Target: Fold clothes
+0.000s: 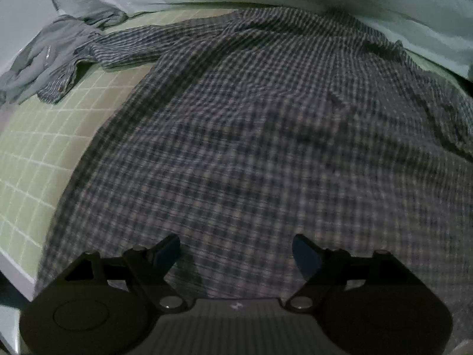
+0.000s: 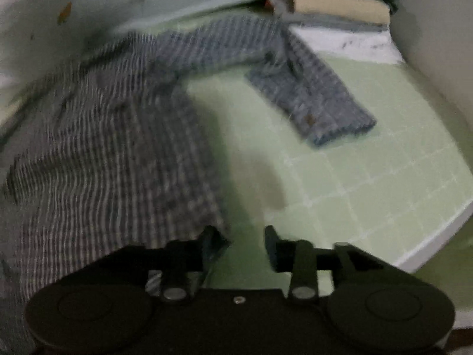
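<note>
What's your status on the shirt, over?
Left tool open, over shirt. Right tool open at hem corner. Shirt spread flat on mat, sleeve out. Folded pile beyond sleeve.

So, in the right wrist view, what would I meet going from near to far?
Right hand-held gripper → green grid mat → plaid shirt's sleeve cuff → stack of folded clothes.
</note>
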Motion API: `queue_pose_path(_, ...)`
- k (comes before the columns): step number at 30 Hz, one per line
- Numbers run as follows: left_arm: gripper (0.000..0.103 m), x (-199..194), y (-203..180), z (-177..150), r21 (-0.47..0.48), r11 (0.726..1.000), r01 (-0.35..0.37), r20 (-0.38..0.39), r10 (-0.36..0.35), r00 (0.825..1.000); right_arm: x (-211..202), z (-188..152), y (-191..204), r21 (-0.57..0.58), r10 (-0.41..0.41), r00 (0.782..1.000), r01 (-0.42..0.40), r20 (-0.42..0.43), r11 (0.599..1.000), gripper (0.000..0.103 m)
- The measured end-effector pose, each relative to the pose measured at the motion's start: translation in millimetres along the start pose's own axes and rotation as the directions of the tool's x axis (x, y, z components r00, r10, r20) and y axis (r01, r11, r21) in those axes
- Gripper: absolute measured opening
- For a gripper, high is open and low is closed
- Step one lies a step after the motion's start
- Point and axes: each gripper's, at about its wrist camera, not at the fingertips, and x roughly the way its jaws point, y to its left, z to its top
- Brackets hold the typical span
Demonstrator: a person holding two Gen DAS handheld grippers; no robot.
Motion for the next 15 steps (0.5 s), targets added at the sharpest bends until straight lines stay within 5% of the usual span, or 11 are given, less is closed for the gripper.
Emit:
queue_pose_path(5, 0.084, -17, -28, -13, -0.01, 1.0, -0.022, 0.027, 0.022, 0.999, 14, 35, -38, 0.041, -0.002, 0.996, -0.001, 0.085, 0.999, 0.063)
queue_pose_path(13, 0.087, -40, -45, -35, 0.021, 0.997, -0.079, 0.023, 0.079, 0.997, 63, 62, -53, -0.186, -0.125, 0.985, 0.147, 0.122, 0.971, 0.067)
queue_pose_path(14, 0.087, -40, -45, -36, 0.018, 0.996, -0.086, 0.019, 0.086, 0.996, 65, 62, -54, -0.22, -0.124, 0.984, 0.151, 0.131, 0.964, 0.063)
queue_pose_path(15, 0.087, -41, -45, -36, 0.016, 0.996, -0.092, 0.015, 0.092, 0.996, 66, 62, -55, -0.256, -0.119, 0.983, 0.152, 0.141, 0.955, 0.049)
